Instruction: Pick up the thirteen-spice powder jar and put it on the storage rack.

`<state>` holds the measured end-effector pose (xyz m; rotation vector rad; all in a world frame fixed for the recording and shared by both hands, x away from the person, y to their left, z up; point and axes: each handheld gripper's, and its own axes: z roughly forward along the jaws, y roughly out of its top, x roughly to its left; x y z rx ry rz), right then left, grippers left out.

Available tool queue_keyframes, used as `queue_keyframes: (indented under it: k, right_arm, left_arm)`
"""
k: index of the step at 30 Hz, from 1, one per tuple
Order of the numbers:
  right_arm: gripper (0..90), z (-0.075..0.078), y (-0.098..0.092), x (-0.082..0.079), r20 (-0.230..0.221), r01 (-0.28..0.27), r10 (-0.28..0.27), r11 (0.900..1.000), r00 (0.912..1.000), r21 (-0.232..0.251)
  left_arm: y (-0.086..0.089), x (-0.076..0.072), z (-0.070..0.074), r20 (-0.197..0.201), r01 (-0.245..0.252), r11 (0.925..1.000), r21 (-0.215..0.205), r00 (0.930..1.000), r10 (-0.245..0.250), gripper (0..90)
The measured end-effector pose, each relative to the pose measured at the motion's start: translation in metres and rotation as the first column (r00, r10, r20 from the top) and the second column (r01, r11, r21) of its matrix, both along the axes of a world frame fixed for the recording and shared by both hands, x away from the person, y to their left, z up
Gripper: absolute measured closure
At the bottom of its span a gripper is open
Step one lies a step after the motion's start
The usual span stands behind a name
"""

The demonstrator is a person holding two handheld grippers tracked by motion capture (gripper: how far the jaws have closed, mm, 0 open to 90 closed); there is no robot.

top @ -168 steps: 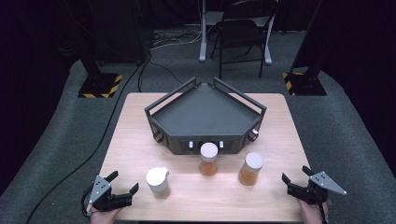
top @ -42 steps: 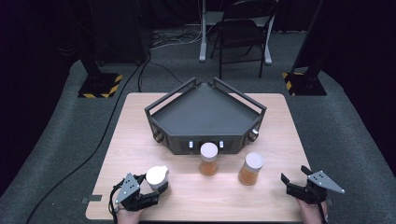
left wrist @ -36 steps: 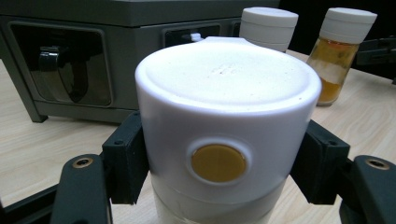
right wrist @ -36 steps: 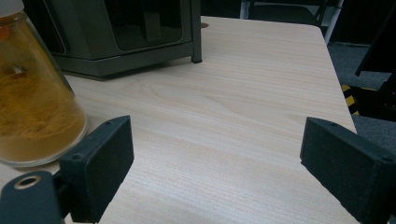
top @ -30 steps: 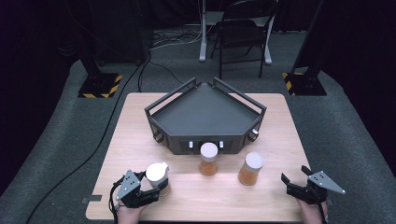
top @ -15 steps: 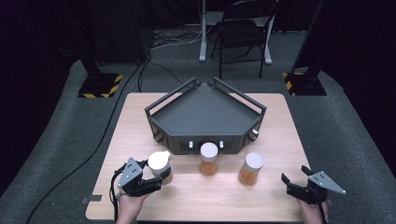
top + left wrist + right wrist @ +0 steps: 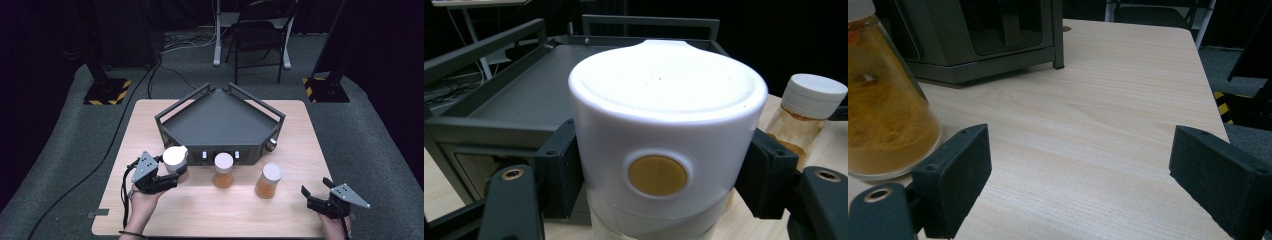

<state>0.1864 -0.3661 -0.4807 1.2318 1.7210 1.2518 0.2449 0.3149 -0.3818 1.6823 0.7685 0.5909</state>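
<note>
My left gripper (image 7: 170,176) is shut on a white-capped jar (image 7: 175,160) and holds it off the table, in front of the dark tray's (image 7: 220,120) left front corner. In the left gripper view the jar's white cap (image 7: 667,135) is clamped between both black pads, with the tray's rail (image 7: 489,131) right behind it. Two jars of orange powder stand on the table: one (image 7: 223,170) at the tray's front, one (image 7: 268,180) further right. My right gripper (image 7: 311,194) rests open at the table's right front edge; the right jar (image 7: 885,105) stands beside its left jaw.
The wooden table (image 7: 210,210) has bare surface in front of the jars. Behind the table are a chair (image 7: 260,35), stand bases with yellow-black tape (image 7: 107,90) and cables on grey carpet.
The left gripper closed on the white-capped jar, then lifted it and carried it away from the front edge toward the tray. The right gripper stayed in place.
</note>
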Motion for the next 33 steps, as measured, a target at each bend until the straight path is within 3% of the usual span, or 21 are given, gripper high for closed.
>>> queue_keyframes:
  k: [17, 33]
  right_arm:
    - [8.9, 0.001, 0.000, 0.001, -0.006, 0.002, -0.002, 1.000, 1.0000, 0.002]
    - [9.0, 0.001, 0.000, 0.001, -0.006, 0.000, 0.000, 1.000, 1.0000, 0.003]
  left_arm:
    - [-0.006, 0.012, 0.024, 0.031, -0.022, 0.9992, -0.035, 0.9992, 0.023, 30.9]
    - [-0.015, 0.040, 0.045, 0.033, -0.078, 0.9950, -0.061, 0.9962, 0.081, 30.9]
